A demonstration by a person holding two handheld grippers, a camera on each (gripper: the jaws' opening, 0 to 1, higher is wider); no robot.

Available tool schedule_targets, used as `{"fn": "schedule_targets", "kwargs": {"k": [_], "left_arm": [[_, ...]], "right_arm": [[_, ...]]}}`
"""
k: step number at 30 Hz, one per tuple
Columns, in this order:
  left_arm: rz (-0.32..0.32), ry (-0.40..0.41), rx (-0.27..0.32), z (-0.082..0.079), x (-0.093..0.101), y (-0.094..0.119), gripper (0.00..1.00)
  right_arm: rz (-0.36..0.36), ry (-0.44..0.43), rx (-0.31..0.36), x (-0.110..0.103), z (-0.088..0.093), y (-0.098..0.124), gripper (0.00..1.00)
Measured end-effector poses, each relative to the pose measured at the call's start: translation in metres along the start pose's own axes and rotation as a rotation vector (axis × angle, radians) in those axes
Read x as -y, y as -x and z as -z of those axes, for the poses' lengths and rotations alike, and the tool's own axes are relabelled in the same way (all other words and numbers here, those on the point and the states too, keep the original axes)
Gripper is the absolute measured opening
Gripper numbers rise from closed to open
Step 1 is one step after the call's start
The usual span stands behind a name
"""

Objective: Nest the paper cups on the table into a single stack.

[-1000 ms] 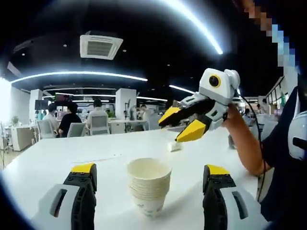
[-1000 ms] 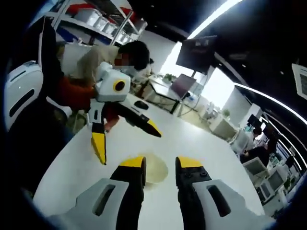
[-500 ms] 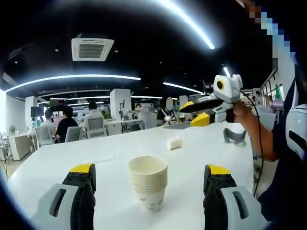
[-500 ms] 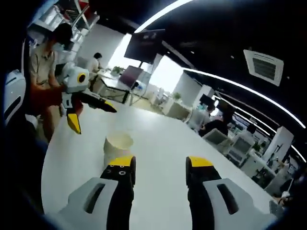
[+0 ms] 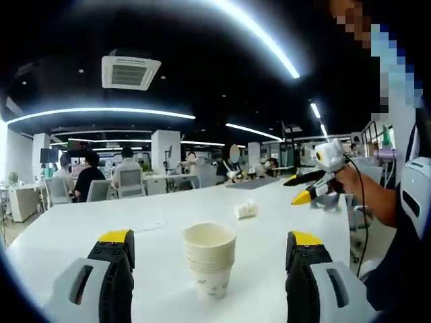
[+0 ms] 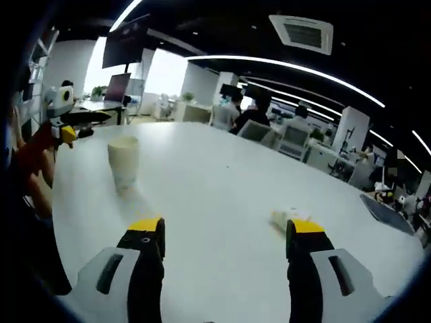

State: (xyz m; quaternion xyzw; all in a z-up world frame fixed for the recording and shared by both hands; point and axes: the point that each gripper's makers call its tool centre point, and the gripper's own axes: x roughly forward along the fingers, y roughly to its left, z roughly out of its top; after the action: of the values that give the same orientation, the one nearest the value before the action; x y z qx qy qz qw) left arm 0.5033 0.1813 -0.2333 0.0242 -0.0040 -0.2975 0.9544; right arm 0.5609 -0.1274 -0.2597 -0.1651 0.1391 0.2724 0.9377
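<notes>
A stack of nested cream paper cups (image 5: pixel 210 258) stands upright on the white table (image 5: pixel 81 229), straight ahead between the jaws of my left gripper (image 5: pixel 210 243), which is open and holds nothing. The right gripper (image 5: pixel 306 188) shows at the right of the left gripper view, held by a hand above the table's far side. In the right gripper view the same cup stack (image 6: pixel 124 163) stands at the left, well away from my right gripper (image 6: pixel 223 229), which is open and empty. The left gripper (image 6: pixel 67 131) appears at the far left there.
A small crumpled white scrap (image 5: pixel 246 210) lies on the table beyond the cups, also seen as the scrap (image 6: pixel 289 217) close to my right jaw. People sit at desks and chairs (image 5: pixel 101 190) behind the table. The person's arm and body (image 5: pixel 397 222) fill the right side.
The right gripper has swung away from the cups to the right and farther off, and its jaws have opened wider. The cup stack and the left gripper stay put.
</notes>
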Motion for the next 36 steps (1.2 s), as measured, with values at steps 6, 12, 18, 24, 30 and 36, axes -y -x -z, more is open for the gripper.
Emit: {"fn": "schedule_targets", "kwargs": {"k": [6,12,18,24,30,36], "left_arm": [[0.001,0.018,0.009,0.003,-0.003,-0.001,0.99],[0.005,0.014,0.008,-0.001,-0.004,-0.006,0.99],[0.007,-0.003,-0.002,-0.002,-0.003,-0.008,0.99],[0.012,-0.016,-0.013,-0.002,0.000,-0.012,0.99],[0.023,-0.026,-0.020,-0.003,0.006,-0.017,0.99],[0.018,-0.040,-0.031,-0.004,0.006,-0.018,0.99]], "right_arm": [[0.034,-0.048,-0.024,0.007,0.013,0.007,0.95],[0.048,-0.097,-0.034,0.017,0.025,0.010,0.99],[0.050,-0.150,-0.042,0.028,0.037,0.011,0.99],[0.064,-0.185,-0.080,0.043,0.059,0.004,0.99],[0.074,-0.177,-0.124,0.062,0.075,-0.004,0.99],[0.068,-0.191,-0.135,0.077,0.080,-0.016,0.98]]}}
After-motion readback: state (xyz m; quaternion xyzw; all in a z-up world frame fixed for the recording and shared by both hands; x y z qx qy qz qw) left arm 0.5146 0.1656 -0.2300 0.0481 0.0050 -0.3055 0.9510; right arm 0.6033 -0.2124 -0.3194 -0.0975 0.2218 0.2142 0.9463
